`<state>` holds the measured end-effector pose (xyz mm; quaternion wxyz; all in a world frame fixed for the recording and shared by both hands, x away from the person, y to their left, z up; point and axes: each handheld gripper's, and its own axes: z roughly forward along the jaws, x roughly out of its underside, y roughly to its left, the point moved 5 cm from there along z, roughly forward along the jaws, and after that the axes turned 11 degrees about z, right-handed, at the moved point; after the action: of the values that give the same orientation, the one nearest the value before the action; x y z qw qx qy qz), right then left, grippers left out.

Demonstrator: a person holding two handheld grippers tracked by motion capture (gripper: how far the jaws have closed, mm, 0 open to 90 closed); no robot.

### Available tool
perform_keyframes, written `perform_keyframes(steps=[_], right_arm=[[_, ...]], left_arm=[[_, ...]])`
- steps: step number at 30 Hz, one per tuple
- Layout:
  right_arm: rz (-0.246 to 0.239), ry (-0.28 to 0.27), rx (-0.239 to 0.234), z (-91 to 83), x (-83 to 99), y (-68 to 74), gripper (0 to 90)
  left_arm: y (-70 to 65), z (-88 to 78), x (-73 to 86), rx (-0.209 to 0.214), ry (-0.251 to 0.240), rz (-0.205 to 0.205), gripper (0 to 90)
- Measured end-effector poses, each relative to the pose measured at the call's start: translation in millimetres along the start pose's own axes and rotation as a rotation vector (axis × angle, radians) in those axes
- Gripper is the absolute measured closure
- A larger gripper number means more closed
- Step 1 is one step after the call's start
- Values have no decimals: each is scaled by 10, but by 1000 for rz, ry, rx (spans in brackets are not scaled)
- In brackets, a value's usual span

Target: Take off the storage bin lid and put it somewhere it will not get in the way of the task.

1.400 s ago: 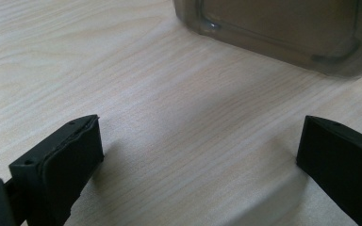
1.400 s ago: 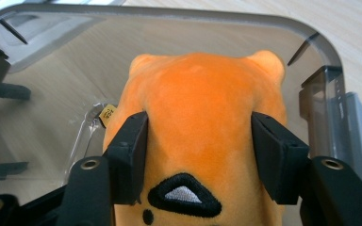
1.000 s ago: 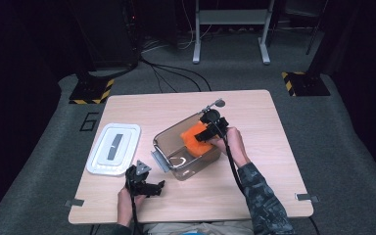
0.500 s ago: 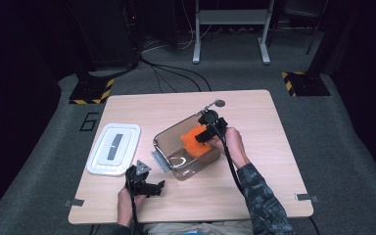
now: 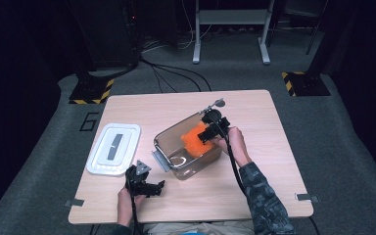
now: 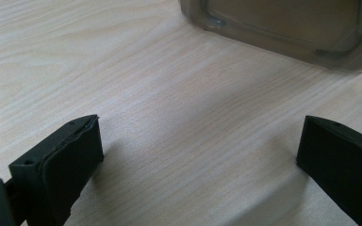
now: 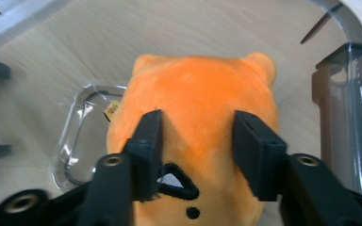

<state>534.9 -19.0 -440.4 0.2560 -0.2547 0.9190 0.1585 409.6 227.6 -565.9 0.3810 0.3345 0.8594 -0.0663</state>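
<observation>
one soft, light orange plush toy (image 7: 195,117) over the clear bin (image 5: 176,147); right gripper (image 7: 197,146) has just been closing, jaws pinching its squashy middle; left gripper (image 6: 198,155) gapes idle beside the bin

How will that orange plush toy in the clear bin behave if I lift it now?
Probably soft: the right gripper jaws, just closing, dent the orange plush toy. Likely light for its size and floppy. Its fuzzy fabric should resist slipping, and it shouldn't break against the clear bin.

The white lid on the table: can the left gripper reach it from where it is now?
Probably yes. The left gripper, jaws open and holding nothing, rests near the white lid, with bare table between them.
</observation>
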Motion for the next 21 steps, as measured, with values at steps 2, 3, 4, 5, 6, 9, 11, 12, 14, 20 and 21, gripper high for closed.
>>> perform_keyframes(steps=[2,3,4,5,6,9,11,12,14,20,21], right_arm=[[-10,-37,-6,-29,-16,1,412],[-9,-47,-4,-56,-21,3,373],[-5,-54,-7,-91,-22,6,340],[-3,-63,-12,-128,-24,7,316],[-6,-85,-14,-161,-33,-2,289],[-1,-121,-18,-262,-30,-25,209],[-2,-145,-19,-327,-19,-47,159],[-1,-159,-19,-359,-11,-56,148],[-11,-183,-18,-426,13,-86,138],[1,-245,10,-598,135,-198,45],[-1,-253,12,-624,162,-226,29]], left_arm=[[3,-1,0,1,1,4,7],[4,0,-1,1,0,5,7],[2,-4,1,4,4,3,7],[1,-4,1,4,4,1,7],[2,-3,0,4,4,3,7],[4,-3,0,5,3,6,7],[1,-4,1,4,4,2,7],[1,-4,1,4,4,1,7],[1,-4,1,4,4,1,7],[-4,2,-3,1,-3,-9,7],[-3,2,-4,1,-4,-7,7]])
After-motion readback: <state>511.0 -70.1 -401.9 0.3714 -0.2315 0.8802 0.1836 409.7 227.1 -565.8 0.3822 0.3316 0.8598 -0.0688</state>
